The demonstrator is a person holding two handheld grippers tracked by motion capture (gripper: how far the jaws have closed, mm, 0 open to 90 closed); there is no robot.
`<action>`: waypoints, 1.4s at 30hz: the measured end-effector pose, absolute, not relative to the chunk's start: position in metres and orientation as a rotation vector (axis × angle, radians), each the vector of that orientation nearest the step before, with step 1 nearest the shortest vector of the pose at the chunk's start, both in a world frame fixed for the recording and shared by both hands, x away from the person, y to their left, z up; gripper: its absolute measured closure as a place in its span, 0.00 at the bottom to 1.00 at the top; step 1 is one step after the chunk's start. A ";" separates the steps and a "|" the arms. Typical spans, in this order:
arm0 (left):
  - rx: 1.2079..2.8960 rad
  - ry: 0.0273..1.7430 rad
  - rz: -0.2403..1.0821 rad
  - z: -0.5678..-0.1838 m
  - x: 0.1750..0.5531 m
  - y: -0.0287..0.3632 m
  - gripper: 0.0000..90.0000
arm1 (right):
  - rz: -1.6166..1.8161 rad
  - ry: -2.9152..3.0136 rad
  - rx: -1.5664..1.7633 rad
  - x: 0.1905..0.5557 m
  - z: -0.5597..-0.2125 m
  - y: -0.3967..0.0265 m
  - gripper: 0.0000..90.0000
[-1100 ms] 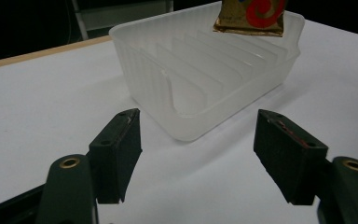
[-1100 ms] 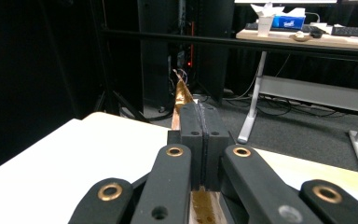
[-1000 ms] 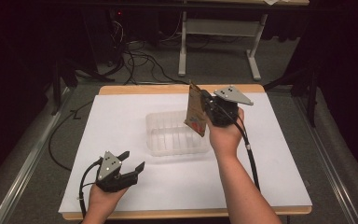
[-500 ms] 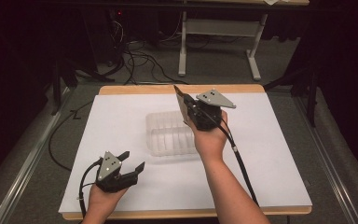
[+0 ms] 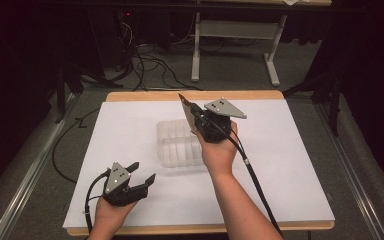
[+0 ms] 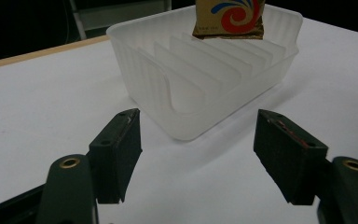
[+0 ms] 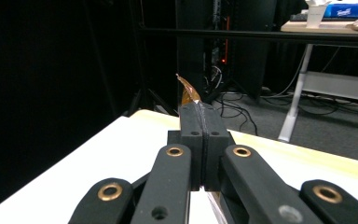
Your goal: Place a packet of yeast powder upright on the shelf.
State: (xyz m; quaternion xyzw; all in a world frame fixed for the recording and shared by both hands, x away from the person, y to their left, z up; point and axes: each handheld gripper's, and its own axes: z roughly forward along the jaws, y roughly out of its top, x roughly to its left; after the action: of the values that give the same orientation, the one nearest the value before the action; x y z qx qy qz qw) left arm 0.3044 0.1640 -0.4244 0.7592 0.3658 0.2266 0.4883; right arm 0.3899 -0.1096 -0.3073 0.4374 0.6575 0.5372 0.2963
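Right gripper (image 5: pixel 192 112) clamped a brown sachet (image 5: pixel 186 111) above the slotted plastic tray (image 5: pixel 177 145); left gripper (image 5: pixel 142 172) rested open on the desk (image 5: pixel 280 150).

High view looks down; gripper views sit low, sharing the tray (image 5: pixel 177 145).

From the left tool's camera, the top edge cuts off the upper part of the gold packet (image 6: pixel 228 18), so I can't read its print. From the right tool's (image 7: pixel 200 140) camera, the closed pads hide nearly all of that packet; just a corner pokes out. In the high view the right tool (image 5: pixel 192 112) covers the ribbed tray's (image 5: pixel 175 145) right side.
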 end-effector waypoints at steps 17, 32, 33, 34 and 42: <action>1.839 0.894 0.552 -0.424 0.303 0.166 0.36 | 1.479 1.799 1.177 0.392 -0.313 -0.093 1.00; 1.849 0.892 0.554 -0.425 0.303 0.163 0.36 | 1.419 1.542 1.265 0.392 -0.292 -0.165 1.00; 1.849 0.892 0.554 -0.425 0.303 0.163 0.36 | 1.410 1.534 1.266 0.392 -0.292 -0.167 1.00; 1.849 0.891 0.554 -0.425 0.303 0.163 0.36 | 1.402 1.527 1.267 0.391 -0.292 -0.168 1.00; 1.850 0.884 0.552 -0.425 0.303 0.163 0.36 | 1.308 1.494 1.280 0.389 -0.304 -0.170 1.00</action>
State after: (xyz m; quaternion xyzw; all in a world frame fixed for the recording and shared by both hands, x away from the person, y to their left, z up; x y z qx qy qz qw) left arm 0.3034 0.1634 -0.4249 0.7607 0.3637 0.2271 0.4874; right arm 0.3895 -0.1705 -0.3039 0.5011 0.5849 0.5122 0.3801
